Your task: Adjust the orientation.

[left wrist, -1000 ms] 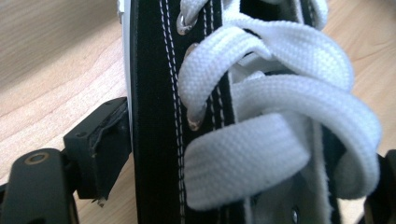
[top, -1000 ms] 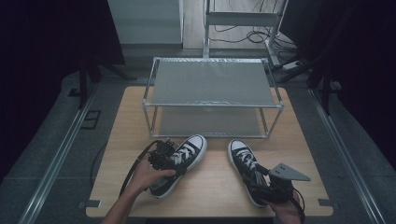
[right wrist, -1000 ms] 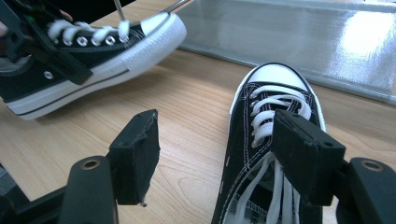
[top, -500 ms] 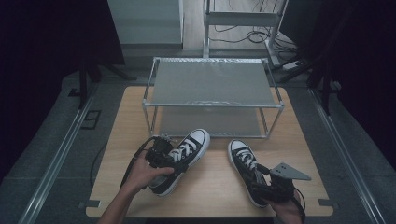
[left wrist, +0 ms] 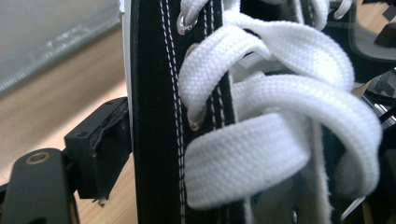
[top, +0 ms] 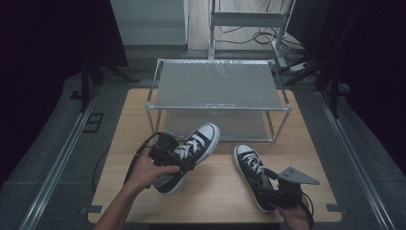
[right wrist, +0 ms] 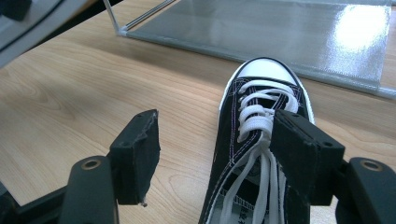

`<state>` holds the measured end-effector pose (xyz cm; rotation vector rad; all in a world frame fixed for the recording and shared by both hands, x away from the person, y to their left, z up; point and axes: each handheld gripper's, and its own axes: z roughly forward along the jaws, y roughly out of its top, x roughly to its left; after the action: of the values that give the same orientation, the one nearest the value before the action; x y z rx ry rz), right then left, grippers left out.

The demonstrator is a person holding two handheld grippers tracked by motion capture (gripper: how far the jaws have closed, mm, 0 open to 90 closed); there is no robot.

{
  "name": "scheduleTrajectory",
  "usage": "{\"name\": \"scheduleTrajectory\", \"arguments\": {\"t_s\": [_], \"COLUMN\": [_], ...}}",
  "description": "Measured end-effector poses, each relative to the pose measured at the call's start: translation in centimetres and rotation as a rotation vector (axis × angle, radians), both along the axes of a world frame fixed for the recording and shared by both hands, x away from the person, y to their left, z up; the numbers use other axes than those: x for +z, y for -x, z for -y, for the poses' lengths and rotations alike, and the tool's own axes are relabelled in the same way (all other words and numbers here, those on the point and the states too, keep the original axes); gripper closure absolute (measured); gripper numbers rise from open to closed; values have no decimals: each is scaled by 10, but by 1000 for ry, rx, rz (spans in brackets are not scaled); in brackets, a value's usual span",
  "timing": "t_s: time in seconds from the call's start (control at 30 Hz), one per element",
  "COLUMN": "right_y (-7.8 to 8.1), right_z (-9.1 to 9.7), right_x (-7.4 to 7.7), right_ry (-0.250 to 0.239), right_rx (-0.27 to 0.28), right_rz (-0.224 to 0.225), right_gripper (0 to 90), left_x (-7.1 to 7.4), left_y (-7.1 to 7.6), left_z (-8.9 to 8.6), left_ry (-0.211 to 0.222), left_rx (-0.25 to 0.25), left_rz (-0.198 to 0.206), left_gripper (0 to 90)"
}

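Note:
A black canvas sneaker (top: 194, 148) with white laces and a white toe cap hangs tilted above the table, toe toward the rack. My left gripper (top: 168, 152) is shut on its side near the lacing. In the left gripper view one pad (left wrist: 100, 149) presses the black canvas (left wrist: 154, 116), and the laces (left wrist: 271, 140) hide the other jaw. The matching sneaker (top: 250, 165) lies flat on the table at the right. My right gripper (top: 272, 191) stands open over its heel end. One jaw is above the laces (right wrist: 254, 116), the other is apart from its side.
A two-level metal wire rack (top: 218, 86) stands at the back of the wooden table (top: 215, 201); its lower shelf (right wrist: 280, 28) lies just beyond the right sneaker's toe. Cables trail from both grippers. Dark floor and rails flank the table.
My left gripper has risen with the left sneaker, which now hangs higher with its toe nearer the rack. The right gripper and right sneaker have stayed put.

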<state>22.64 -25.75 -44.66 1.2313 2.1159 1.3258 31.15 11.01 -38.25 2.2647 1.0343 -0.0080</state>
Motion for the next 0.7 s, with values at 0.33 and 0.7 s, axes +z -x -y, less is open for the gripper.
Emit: {"name": "scheduleTrajectory", "arguments": {"t_s": [0.33, 0.7], "right_y": [-1, -2], "right_z": [1, 3], "right_x": [-1, -2], "right_ry": [2, 1], "right_rx": [-3, -13], "right_rz": [-3, -11], "right_gripper": [328, 329], "left_x": [26, 41], "left_y": [-7, -17], "left_z": [12, 20], "left_ry": [-1, 6], "left_rx": [-23, -29], "left_rz": [26, 28], "left_gripper": [162, 162]}}
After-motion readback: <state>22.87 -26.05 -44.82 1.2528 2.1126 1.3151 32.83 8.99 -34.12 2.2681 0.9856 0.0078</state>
